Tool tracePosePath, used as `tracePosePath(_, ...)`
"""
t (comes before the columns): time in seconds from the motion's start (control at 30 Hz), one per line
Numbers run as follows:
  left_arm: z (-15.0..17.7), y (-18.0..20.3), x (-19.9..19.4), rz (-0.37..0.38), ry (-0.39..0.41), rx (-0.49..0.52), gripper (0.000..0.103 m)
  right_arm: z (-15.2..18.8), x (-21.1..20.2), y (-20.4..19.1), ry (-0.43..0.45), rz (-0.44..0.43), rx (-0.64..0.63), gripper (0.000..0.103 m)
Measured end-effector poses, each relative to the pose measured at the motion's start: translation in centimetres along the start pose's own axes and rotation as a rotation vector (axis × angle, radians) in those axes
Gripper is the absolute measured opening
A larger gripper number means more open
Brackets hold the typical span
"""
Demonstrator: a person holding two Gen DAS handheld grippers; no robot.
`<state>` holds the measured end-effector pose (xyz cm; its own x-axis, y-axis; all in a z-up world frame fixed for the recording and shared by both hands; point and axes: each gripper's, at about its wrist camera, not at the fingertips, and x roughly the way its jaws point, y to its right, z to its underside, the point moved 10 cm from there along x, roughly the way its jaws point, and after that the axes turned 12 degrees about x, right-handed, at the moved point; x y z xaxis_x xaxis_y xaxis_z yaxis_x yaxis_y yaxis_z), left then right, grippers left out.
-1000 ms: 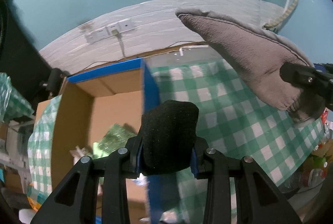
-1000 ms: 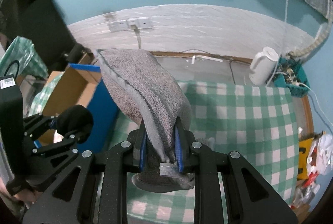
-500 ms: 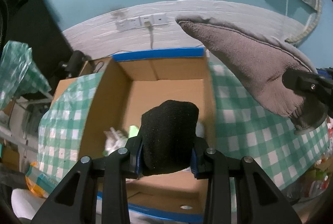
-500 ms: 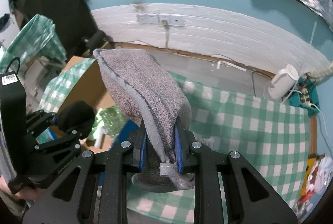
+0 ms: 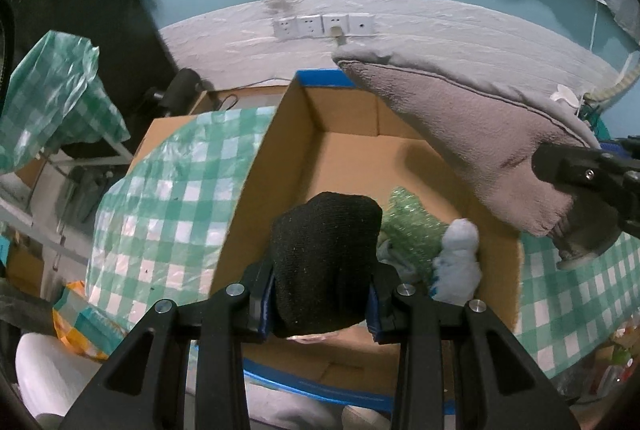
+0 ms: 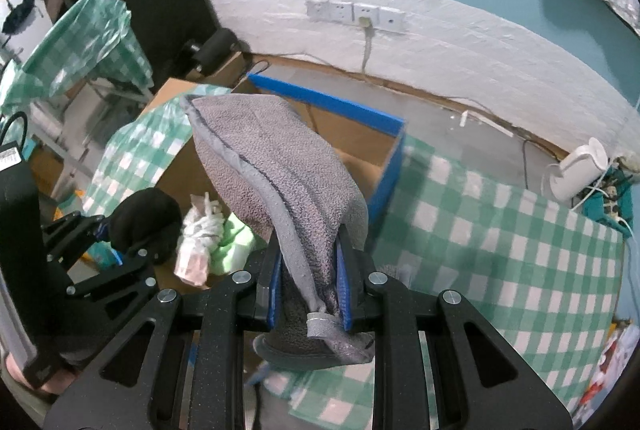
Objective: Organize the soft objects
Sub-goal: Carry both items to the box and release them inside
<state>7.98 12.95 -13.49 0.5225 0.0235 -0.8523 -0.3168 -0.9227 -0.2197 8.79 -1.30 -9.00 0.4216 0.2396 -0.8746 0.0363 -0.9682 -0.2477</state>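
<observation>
My left gripper (image 5: pixel 320 306) is shut on a rolled black sock (image 5: pixel 324 262) and holds it over the open cardboard box (image 5: pixel 280 158) with blue edges. My right gripper (image 6: pixel 310 290) is shut on a grey fleece slipper (image 6: pixel 276 174), held above the box's right side; the slipper also shows in the left wrist view (image 5: pixel 480 146). Inside the box lie a green shiny item (image 5: pixel 412 226), a pale blue soft item (image 5: pixel 458 266) and a white bundle (image 6: pixel 198 230). The left gripper with the sock shows in the right wrist view (image 6: pixel 142 222).
A green checked tablecloth (image 6: pixel 500 250) covers the table right of the box. A checked plastic sheet (image 5: pixel 172 190) drapes the box's left flap. A white kettle (image 6: pixel 580 170) and cables stand at the far right. Wall sockets (image 5: pixel 324 26) sit behind the box.
Both grippers have moved left from over the table to over the box. The box's inside and its contents have come into view. Both grips are unchanged.
</observation>
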Motion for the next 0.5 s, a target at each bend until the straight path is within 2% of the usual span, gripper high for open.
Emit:
tracePosePath(0.13,0.9,-0.9,0.6,-0.008,-0.012,-0.014,0.038,-0.1,1.4,-1.3,-0.023,-0.018,0.0,0.022)
tracePosePath(0.27,1.6,-1.4,1.1,0.003,-0.045,-0.044,0.043,-0.6,2.1,-2.0,-0.027,-0.053,0.038,0.037)
tracePosePath(0.3,1.6,-1.5,0.9,0.006,-0.042,-0.051,0.05,-0.7,2.1,-2.1,-0.021,-0.061,0.04,0.04)
tracePosePath(0.37,1.6,-1.5,0.6,0.005,-0.034,-0.055,0.06,-1.2,1.9,-2.3,0.002,-0.062,0.043,0.059)
tracePosePath(0.43,1.5,-1.6,0.1,-0.004,-0.019,-0.05,0.068,-1.5,1.4,-2.3,0.028,-0.049,0.039,0.062)
tracePosePath(0.5,1.3,-1.7,-0.3,-0.014,-0.004,-0.048,0.069,-1.6,1.2,-2.2,0.035,-0.037,0.033,0.062)
